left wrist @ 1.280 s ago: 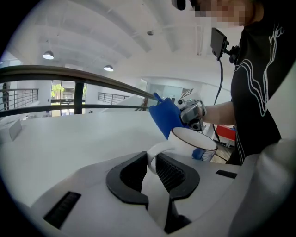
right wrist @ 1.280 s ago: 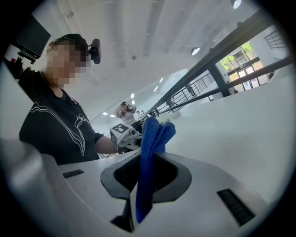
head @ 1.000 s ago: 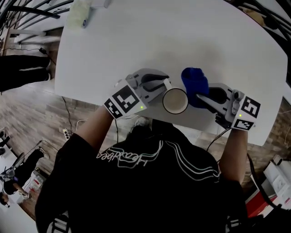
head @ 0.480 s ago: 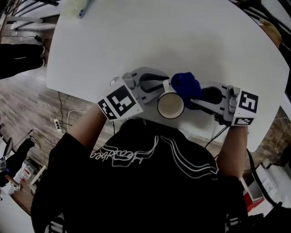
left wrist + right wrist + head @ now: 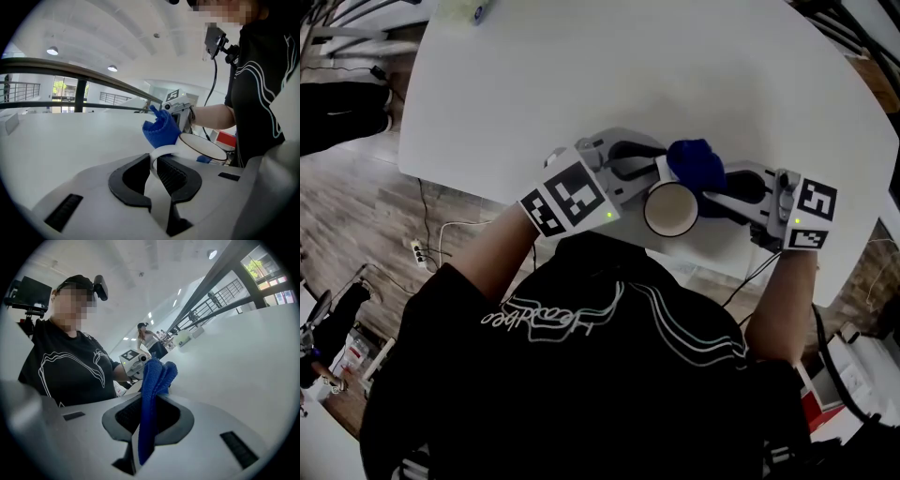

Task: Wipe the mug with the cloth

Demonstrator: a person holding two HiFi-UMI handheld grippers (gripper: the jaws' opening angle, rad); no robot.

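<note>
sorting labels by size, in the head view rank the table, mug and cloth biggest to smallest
1. table: far the largest, it fills most of the upper view.
2. mug and cloth: they look about alike. The cloth is bunched up, so I won't rank them.

We pinch a folded blue fabric cloth (image 5: 157,373) between the black jaws of our right gripper (image 5: 149,405). Its bunched top stands before our left gripper (image 5: 133,361), beside the white tabletop (image 5: 243,362).
</note>
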